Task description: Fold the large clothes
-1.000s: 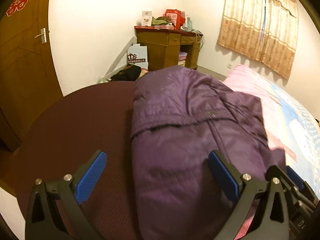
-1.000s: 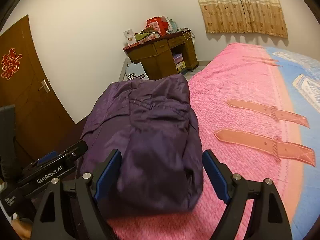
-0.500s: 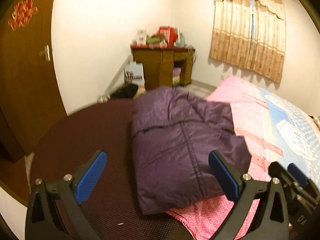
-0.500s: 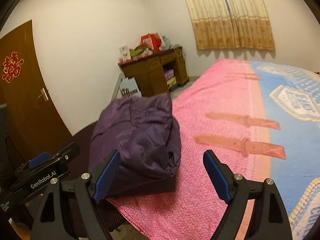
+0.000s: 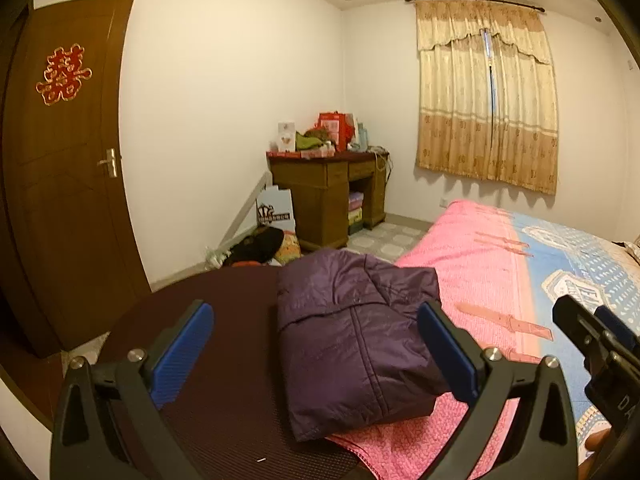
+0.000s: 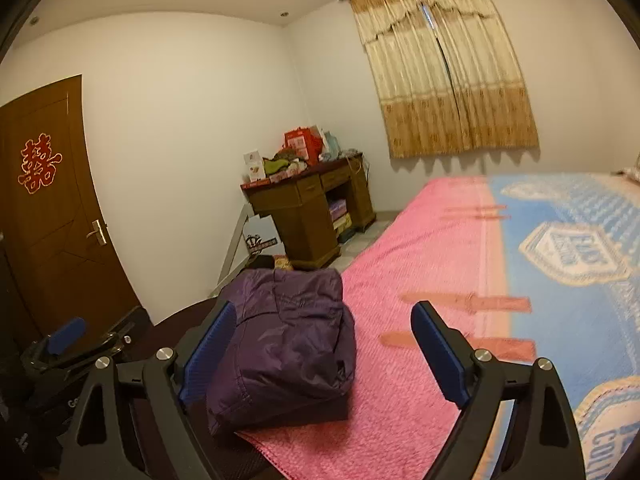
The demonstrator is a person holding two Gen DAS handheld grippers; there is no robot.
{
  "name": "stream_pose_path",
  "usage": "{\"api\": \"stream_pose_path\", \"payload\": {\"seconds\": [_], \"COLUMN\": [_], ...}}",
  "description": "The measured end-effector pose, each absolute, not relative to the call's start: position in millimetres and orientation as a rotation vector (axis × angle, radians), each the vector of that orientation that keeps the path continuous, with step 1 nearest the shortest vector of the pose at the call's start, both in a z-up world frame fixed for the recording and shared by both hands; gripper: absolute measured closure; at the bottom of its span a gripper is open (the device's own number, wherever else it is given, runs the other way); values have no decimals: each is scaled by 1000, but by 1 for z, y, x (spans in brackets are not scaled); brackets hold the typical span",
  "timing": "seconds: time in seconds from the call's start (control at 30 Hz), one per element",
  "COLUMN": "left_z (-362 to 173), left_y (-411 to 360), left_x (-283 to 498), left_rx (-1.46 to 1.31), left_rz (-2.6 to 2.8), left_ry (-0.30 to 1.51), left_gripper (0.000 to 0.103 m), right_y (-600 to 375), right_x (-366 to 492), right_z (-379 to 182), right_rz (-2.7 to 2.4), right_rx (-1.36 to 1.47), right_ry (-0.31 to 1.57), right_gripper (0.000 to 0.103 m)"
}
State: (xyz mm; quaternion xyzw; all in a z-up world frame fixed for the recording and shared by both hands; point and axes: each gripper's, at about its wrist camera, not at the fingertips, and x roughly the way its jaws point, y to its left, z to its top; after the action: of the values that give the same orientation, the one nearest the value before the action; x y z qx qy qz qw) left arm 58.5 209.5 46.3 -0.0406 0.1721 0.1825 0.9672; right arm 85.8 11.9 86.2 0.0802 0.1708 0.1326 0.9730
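Observation:
A purple padded jacket (image 5: 352, 336) lies folded into a compact bundle at the corner of the bed, partly on a dark maroon mat (image 5: 224, 340) and partly on the pink blanket (image 5: 472, 264). It also shows in the right wrist view (image 6: 288, 344). My left gripper (image 5: 316, 352) is open and empty, held back above and in front of the jacket. My right gripper (image 6: 324, 356) is open and empty, also back from the jacket. The right gripper's body shows at the left wrist view's right edge (image 5: 600, 352).
The bed's blue patterned cover (image 6: 568, 240) stretches to the right. A wooden desk (image 5: 328, 196) with clutter stands at the far wall, bags on the floor beside it. A brown door (image 5: 68, 184) is at left, a curtained window (image 5: 488, 104) behind.
Both grippers have pulled back and risen away from the jacket, which now looks smaller and lies folded on its own. Both stayed open.

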Motion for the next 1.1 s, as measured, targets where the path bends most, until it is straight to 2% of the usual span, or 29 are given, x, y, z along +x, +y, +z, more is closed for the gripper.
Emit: {"api": "stream_pose_path", "payload": {"seconds": [0.43, 1.1], "left_z": [54, 57], "left_y": [187, 179], "left_x": [43, 35], "left_rx": [-118, -64], "left_rz": [261, 338], "left_ry": [318, 277], "left_gripper": [0, 0], "right_y": [-5, -1], "right_x": [44, 42], "right_z": [121, 125], "right_rz": [187, 206], "right_rx": [155, 169], "right_ry": [176, 188], "right_gripper": [10, 9]}}
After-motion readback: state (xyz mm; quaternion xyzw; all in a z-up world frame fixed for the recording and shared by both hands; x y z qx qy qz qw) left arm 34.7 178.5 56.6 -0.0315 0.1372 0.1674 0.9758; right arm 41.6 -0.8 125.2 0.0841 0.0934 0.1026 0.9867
